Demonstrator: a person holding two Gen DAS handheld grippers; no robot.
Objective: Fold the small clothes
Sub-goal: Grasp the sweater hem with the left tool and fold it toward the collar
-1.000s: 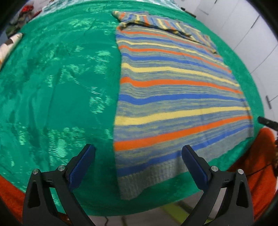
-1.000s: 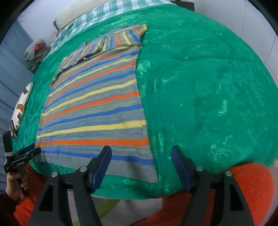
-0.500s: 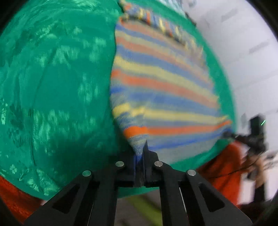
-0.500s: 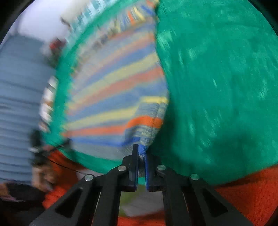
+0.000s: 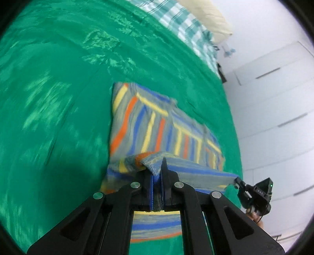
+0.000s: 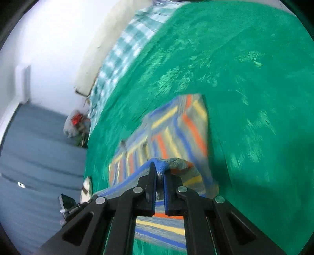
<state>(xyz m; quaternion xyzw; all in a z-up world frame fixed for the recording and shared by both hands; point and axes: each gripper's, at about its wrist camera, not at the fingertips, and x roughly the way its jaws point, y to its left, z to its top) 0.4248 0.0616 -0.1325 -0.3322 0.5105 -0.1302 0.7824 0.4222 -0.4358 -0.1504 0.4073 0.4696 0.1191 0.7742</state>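
Ribbed knit striped sweater (image 5: 157, 127) lies on a shiny, plush green blanket (image 5: 58, 88).

- We saw the striped sweater (image 5: 157, 125) in grey, blue, orange and yellow on the green blanket (image 5: 58, 98).
- Its near hem was lifted.

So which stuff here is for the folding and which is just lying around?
For the folding:
- striped sweater, lifted at its near edge
- left claw, shut on one corner
- right claw, shut on the other corner
- green blanket it lies on

Just lying around:
- checked sheet
- cream pillow
- grey and red bundle beside the bed
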